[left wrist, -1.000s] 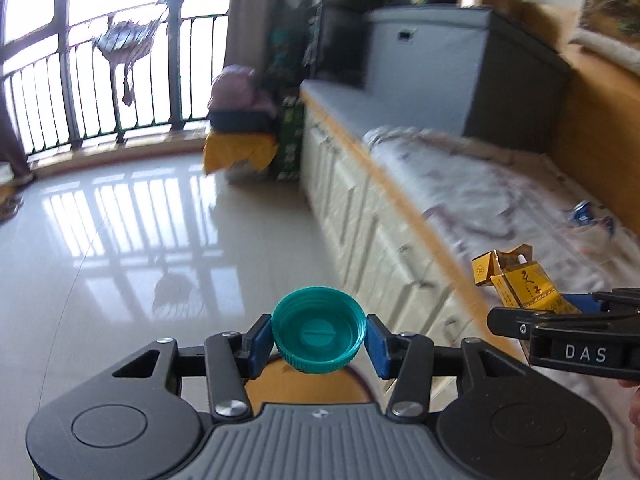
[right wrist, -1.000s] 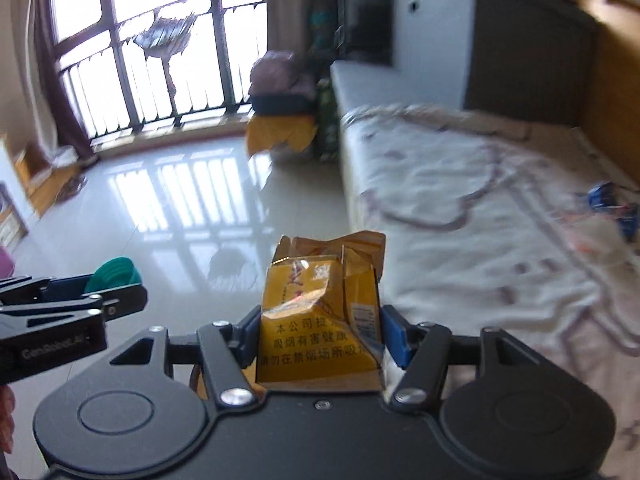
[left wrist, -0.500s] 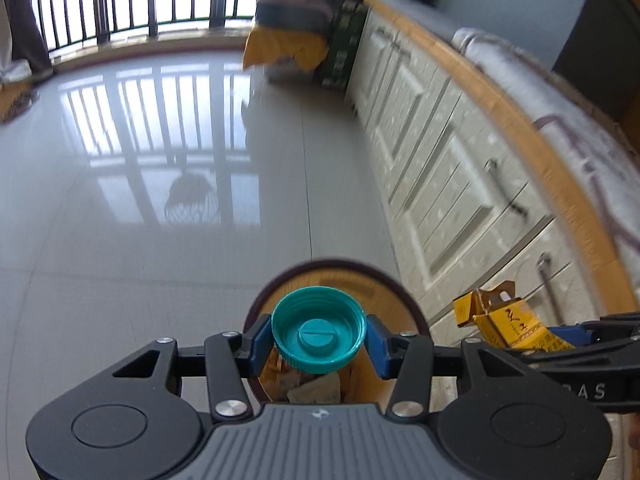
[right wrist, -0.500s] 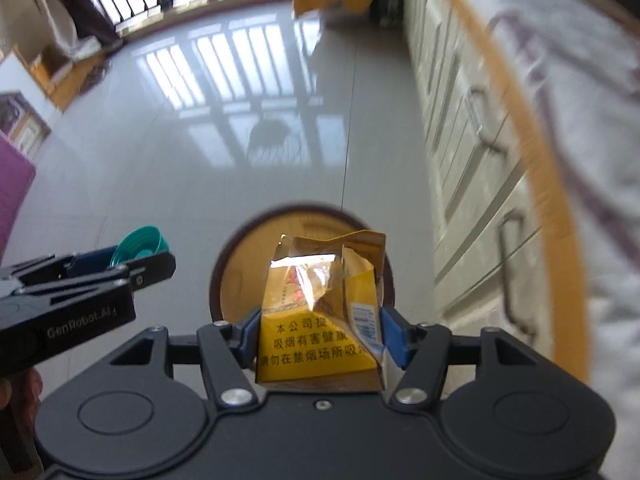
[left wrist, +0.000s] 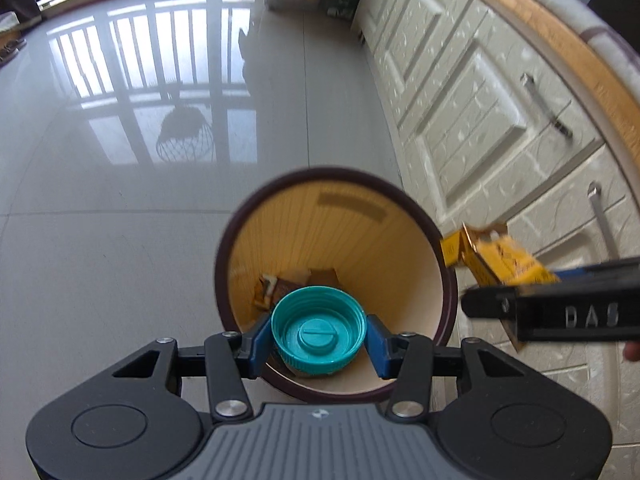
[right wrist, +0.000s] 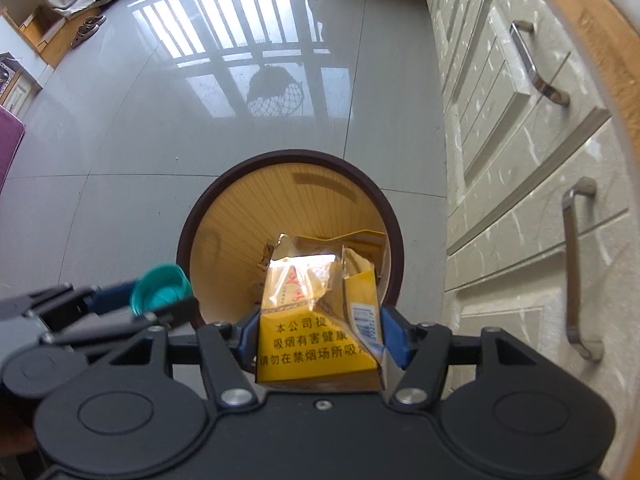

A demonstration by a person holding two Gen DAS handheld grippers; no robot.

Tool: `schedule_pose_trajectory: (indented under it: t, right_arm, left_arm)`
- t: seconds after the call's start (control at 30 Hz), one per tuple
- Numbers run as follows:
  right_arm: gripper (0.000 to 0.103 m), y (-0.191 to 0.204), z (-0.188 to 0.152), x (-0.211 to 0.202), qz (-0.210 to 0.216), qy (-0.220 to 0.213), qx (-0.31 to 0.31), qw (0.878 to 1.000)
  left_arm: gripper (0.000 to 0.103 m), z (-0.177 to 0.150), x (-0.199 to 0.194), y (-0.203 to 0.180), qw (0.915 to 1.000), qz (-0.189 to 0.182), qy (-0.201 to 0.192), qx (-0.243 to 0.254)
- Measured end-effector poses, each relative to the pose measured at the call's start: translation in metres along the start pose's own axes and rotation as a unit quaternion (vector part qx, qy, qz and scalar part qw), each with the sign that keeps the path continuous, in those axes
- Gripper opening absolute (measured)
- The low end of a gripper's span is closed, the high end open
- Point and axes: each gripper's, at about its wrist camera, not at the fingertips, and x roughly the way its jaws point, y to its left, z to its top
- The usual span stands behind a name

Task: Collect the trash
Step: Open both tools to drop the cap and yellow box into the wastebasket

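Left gripper [left wrist: 319, 334] pinches a round teal plastic bottle cap [left wrist: 319, 329] betw. its blue pads, one pad at 9 and one at 3 o'clock of the cap. Cap's open hollow side faces the camera, so its axis runs roughly along the fingers; inner plug visible at centre. Cap hangs over the mouth of a round waste bin w/ dark brown rim and tan ribbed inside [left wrist: 334, 240], near the bin's 6 o'clock rim. Bits of brown/yellow trash [left wrist: 280, 284] lie at the bin's bottom, just past the cap at 11 o'clock.

Right gripper [right wrist: 318, 336] is clamped on a crumpled yellow cigarette pack w/ torn clear wrap and gold foil [right wrist: 318, 320], pads at its 9 and 3 o'clock sides. Pack's long axis runs along the fingers, torn open top pointing away from the camera at 12, toward the bin [right wrist: 290, 208]; printed base end sits back by the gripper body. In left wrist view the same pack [left wrist: 496, 262] pokes out at 3 o'clock, just beside the bin's right rim, open end aimed at 10.

Bin stands on glossy grey tile floor [left wrist: 120, 200], w/ cream cabinet fronts and metal handles [right wrist: 536, 148] at its 3 o'clock.
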Motion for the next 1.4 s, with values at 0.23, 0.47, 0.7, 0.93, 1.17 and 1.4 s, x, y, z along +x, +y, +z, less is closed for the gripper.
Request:
schedule_pose_trajectory:
  t: [0.23,0.47,0.7,0.93,1.17,1.4]
  right_arm:
    - [0.064,-0.012,0.005,0.003,0.015,-0.034,0.027,0.999]
    - [0.073,-0.019,0.006,-0.001,0.017,-0.034,0.043,0.998]
    - [0.073,-0.018,0.002,0.004,0.009,-0.013,0.032,0.999]
    - [0.078,-0.019,-0.003,0.008,0.004,0.007,0.010,1.000]
    - [0.084,-0.023,-0.007,0.000,0.009,0.006,0.017,1.000]
    - [0.099,-0.015,-0.010,-0.021,0.006,-0.017,0.000,1.000]
  left_arm:
    - [0.050,-0.005,0.019,-0.010,0.9997,-0.017,0.017,-0.002]
    - [0.054,0.005,0.029,-0.022,0.9995,-0.023,0.022,0.005]
    - [0.083,0.007,0.029,-0.026,0.9991,-0.007,0.033,0.024]
    - [0.094,0.002,0.026,-0.020,0.9983,0.012,0.047,0.033]
    - [0.102,-0.001,0.010,-0.015,0.9983,0.026,0.042,0.031]
    - [0.103,-0.004,-0.014,-0.012,0.9980,0.042,0.035,0.033]
